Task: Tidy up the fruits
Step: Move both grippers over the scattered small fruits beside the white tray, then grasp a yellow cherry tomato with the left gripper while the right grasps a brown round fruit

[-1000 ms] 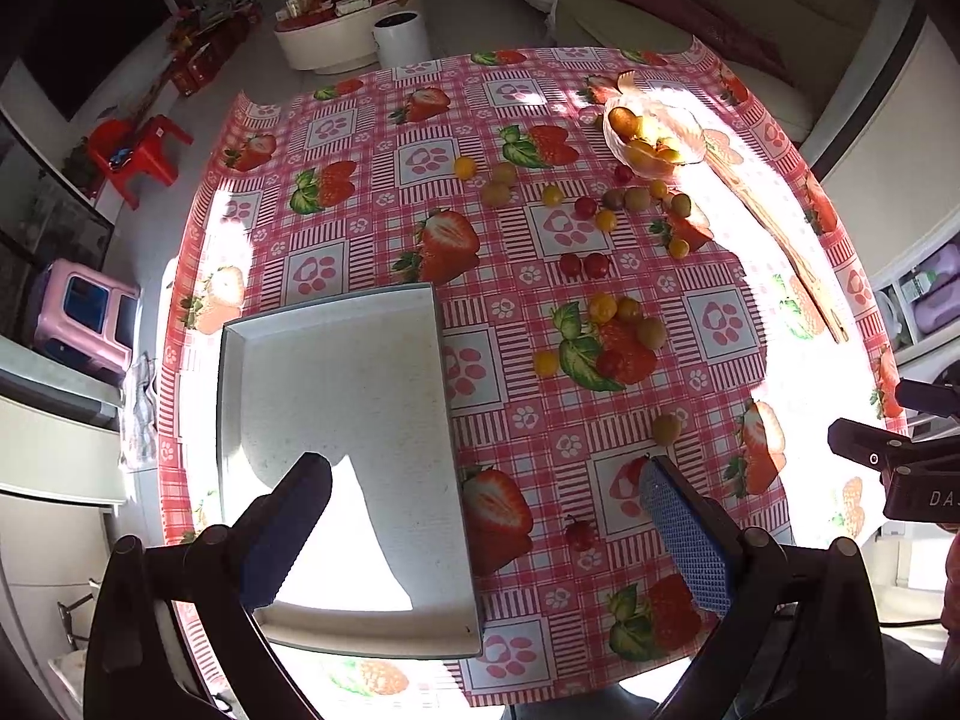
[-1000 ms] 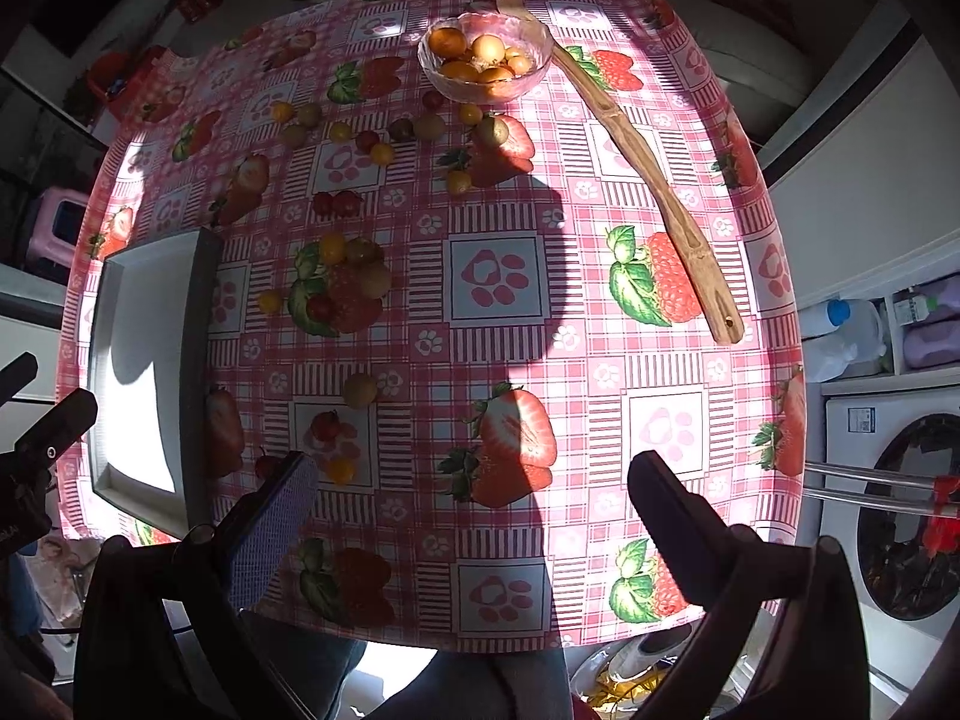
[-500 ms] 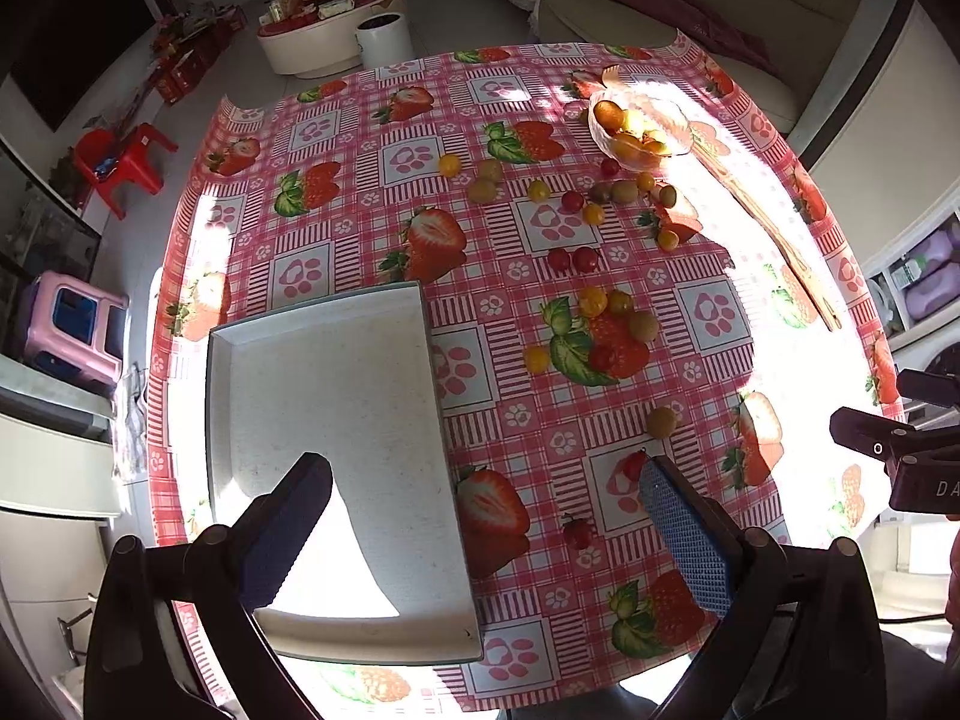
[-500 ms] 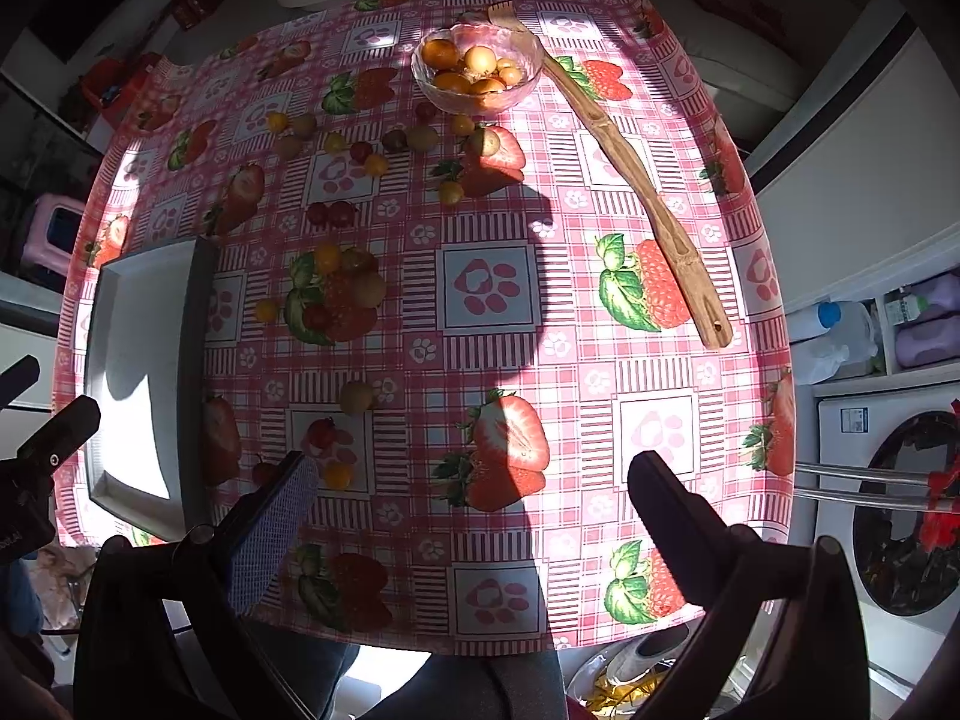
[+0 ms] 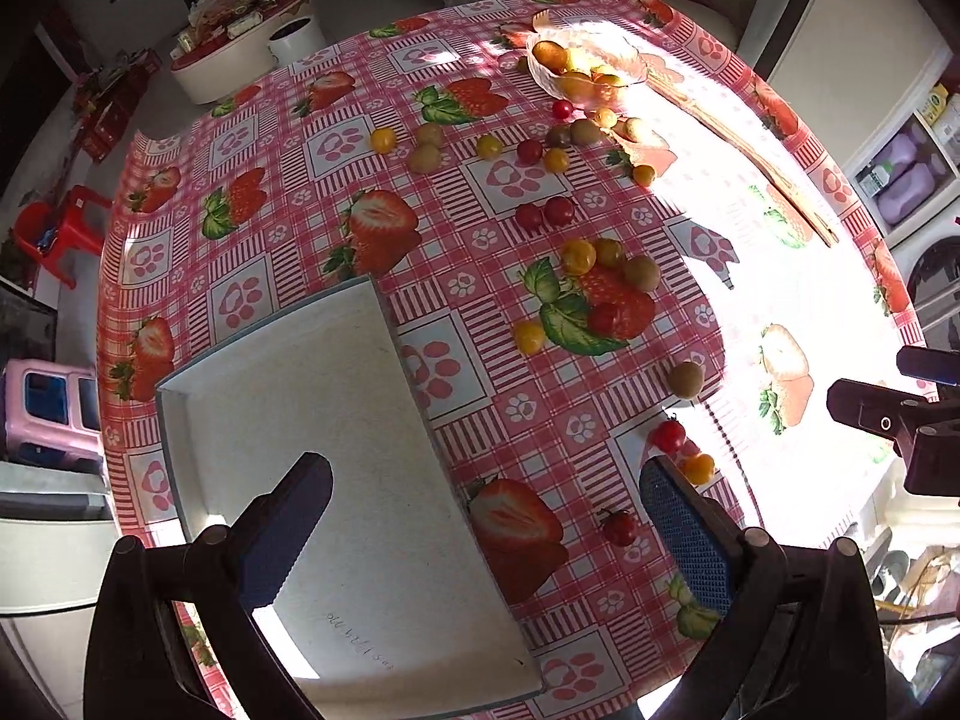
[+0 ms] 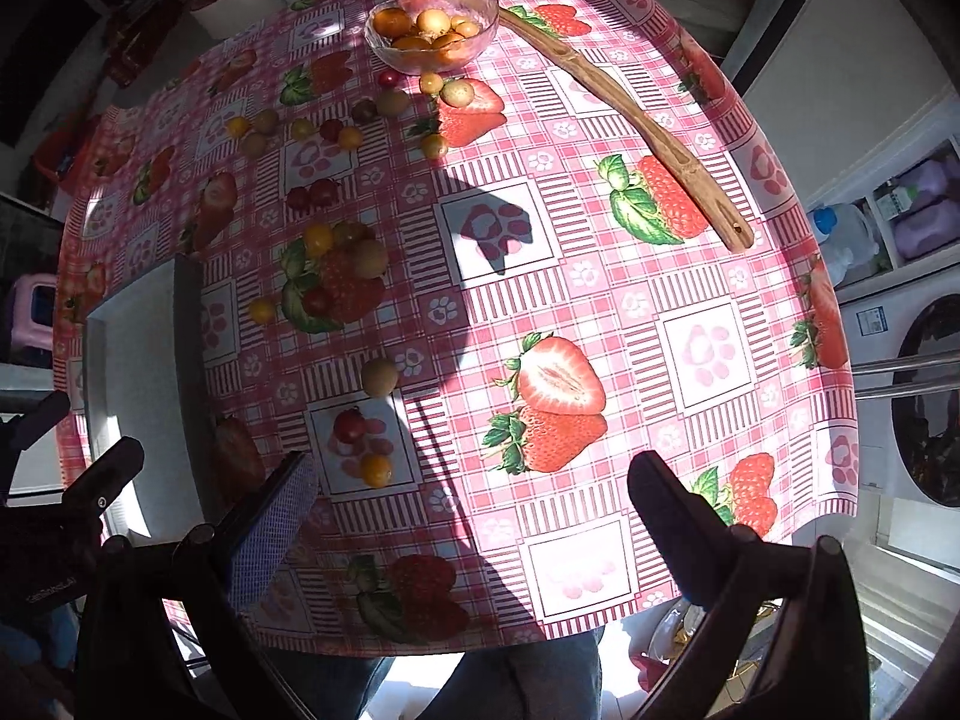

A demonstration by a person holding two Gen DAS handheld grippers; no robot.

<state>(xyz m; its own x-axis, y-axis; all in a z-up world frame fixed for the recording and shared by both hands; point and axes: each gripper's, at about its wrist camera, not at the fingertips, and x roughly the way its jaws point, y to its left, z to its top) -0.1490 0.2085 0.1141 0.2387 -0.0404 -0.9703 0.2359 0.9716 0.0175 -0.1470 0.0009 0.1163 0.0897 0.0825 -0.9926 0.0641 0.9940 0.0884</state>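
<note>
Several small red, yellow and green-brown fruits lie scattered over the strawberry-print tablecloth (image 5: 480, 192), such as a red one (image 5: 668, 436), a yellow one (image 5: 698, 468) and a brownish one (image 5: 685, 378). A glass bowl (image 5: 585, 69) (image 6: 432, 30) at the far side holds orange and yellow fruits. A white rectangular tray (image 5: 336, 450) (image 6: 144, 372) lies at the near left, with nothing in it. My left gripper (image 5: 483, 522) hangs open above the tray's right edge. My right gripper (image 6: 471, 516) hangs open over the near table edge, holding nothing.
A long wooden fork (image 6: 636, 132) lies diagonally at the far right. The person's legs (image 6: 480, 678) show below the near table edge. A sofa, a round coffee table (image 5: 240, 54), a red chair (image 5: 54, 228) and a washing machine (image 6: 924, 396) surround the table.
Both grippers have moved forward and lower toward the table; the fruits and the tray appear larger. Nothing was taken hold of.
</note>
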